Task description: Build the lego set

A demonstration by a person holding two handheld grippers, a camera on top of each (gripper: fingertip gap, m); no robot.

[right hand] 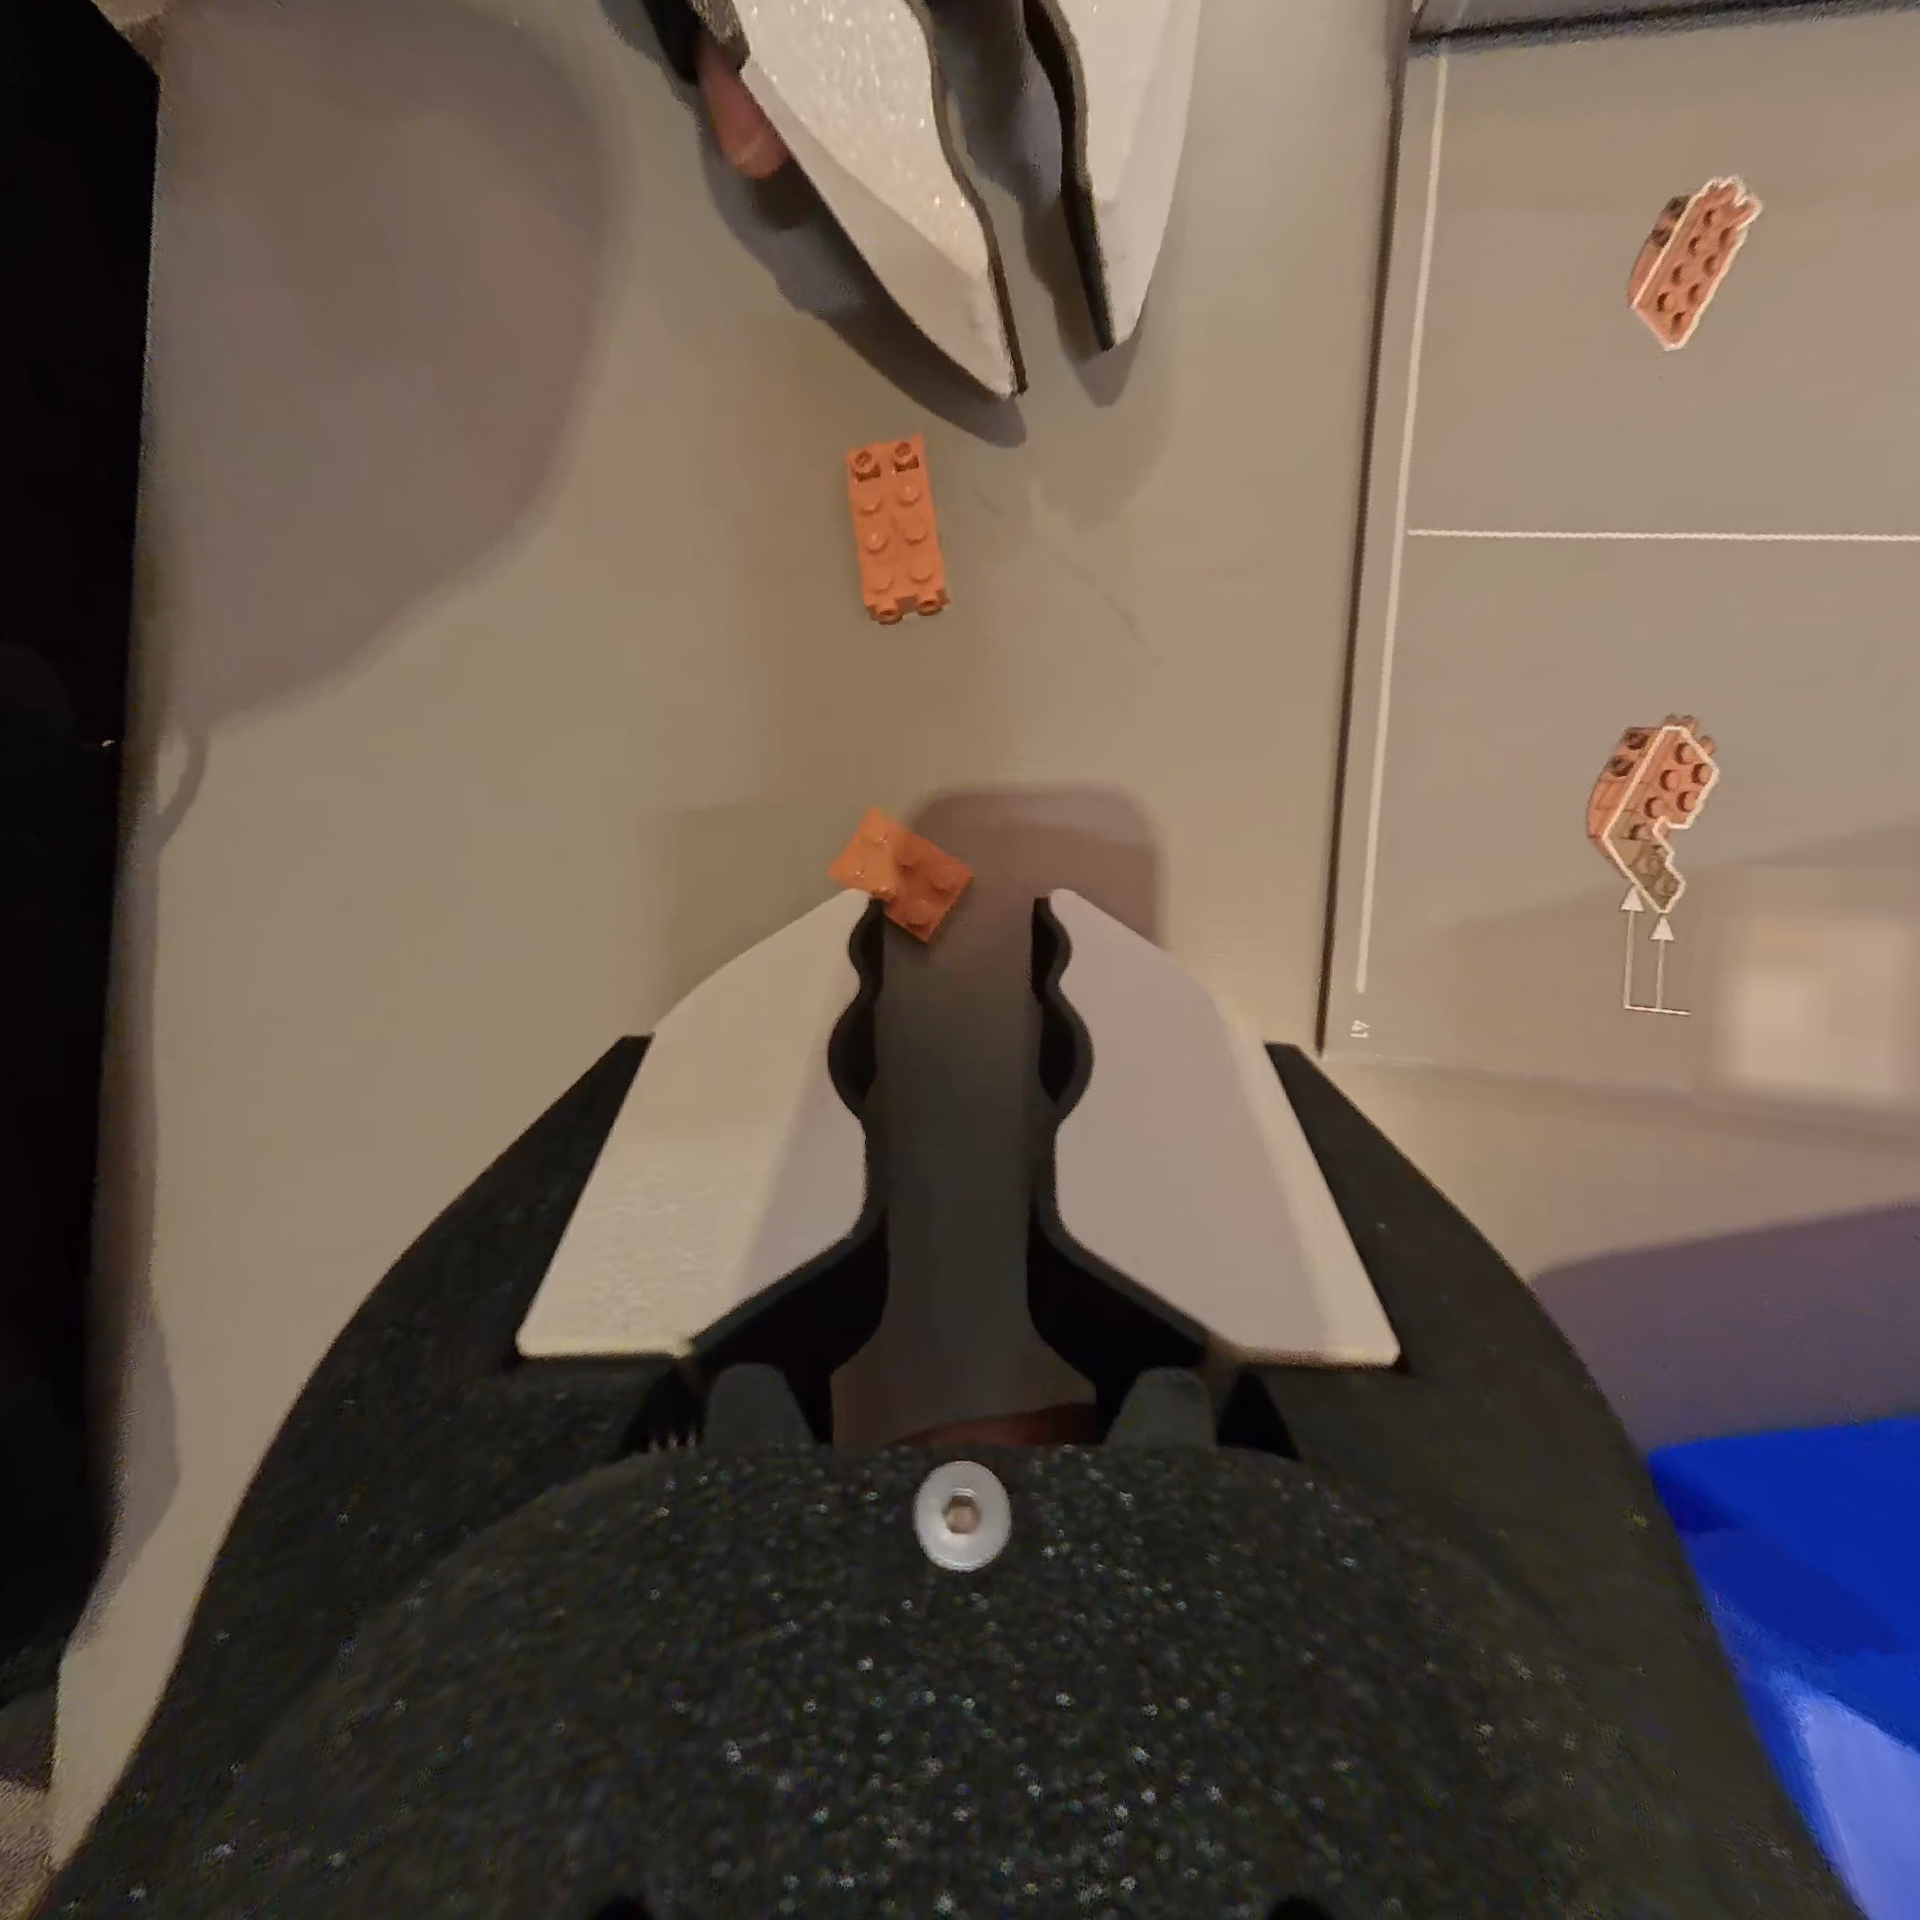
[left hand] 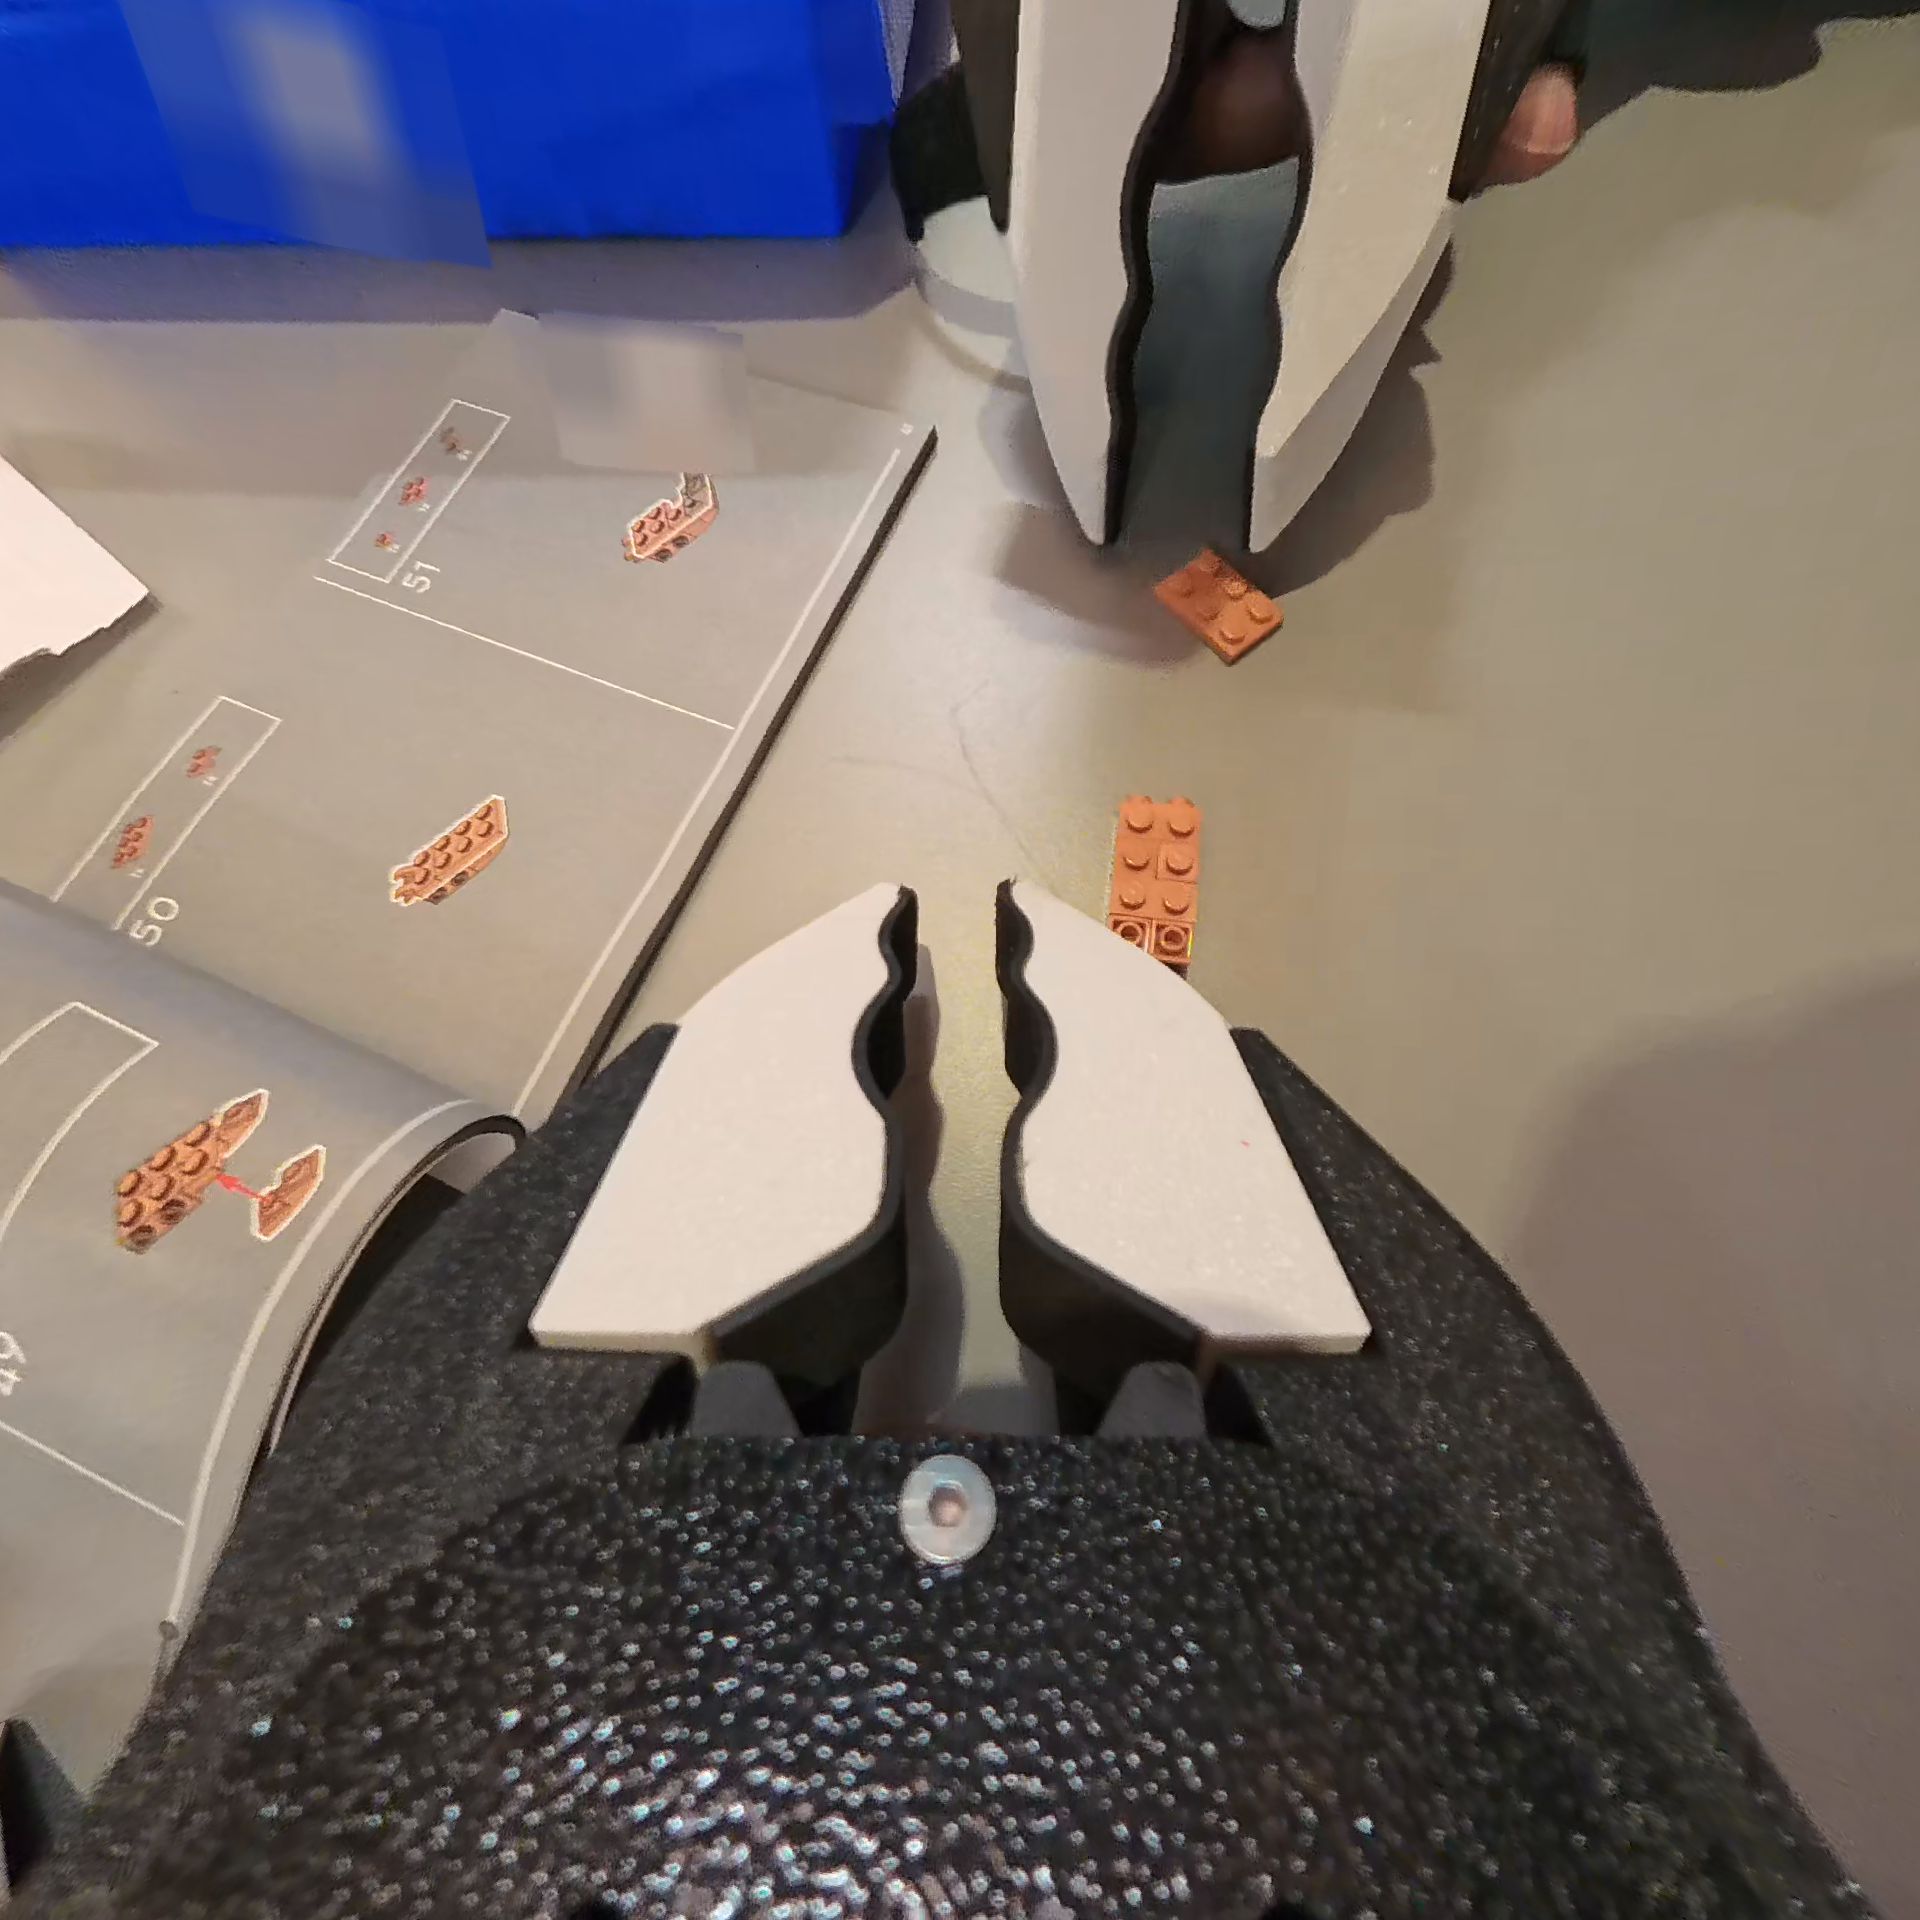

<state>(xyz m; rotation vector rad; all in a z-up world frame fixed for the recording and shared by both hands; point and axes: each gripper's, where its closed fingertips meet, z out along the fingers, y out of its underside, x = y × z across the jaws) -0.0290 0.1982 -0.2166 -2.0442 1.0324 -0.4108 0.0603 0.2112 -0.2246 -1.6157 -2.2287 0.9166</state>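
On a grey table [left hand: 1558, 831], two grippers, jaws spread, holding nothing.
Left gripper [left hand: 956, 902]: long orange brick assembly [left hand: 1155, 878] at 2 o'clock, partly hidden. Right gripper [right hand: 951, 906]: small orange plate [right hand: 902, 873] at 11 o'clock.

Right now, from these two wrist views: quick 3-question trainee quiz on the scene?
1. True or false: the left tongs grip the long orange brick assembly.
2. Which piece lies nearest the right tongs? A) small orange plate B) blue bin C) instruction booklet
3. Fill in: both brick pieces rest on the grey ____.

Key: 1 false, both tongs are open and empty; 2 A; 3 table.
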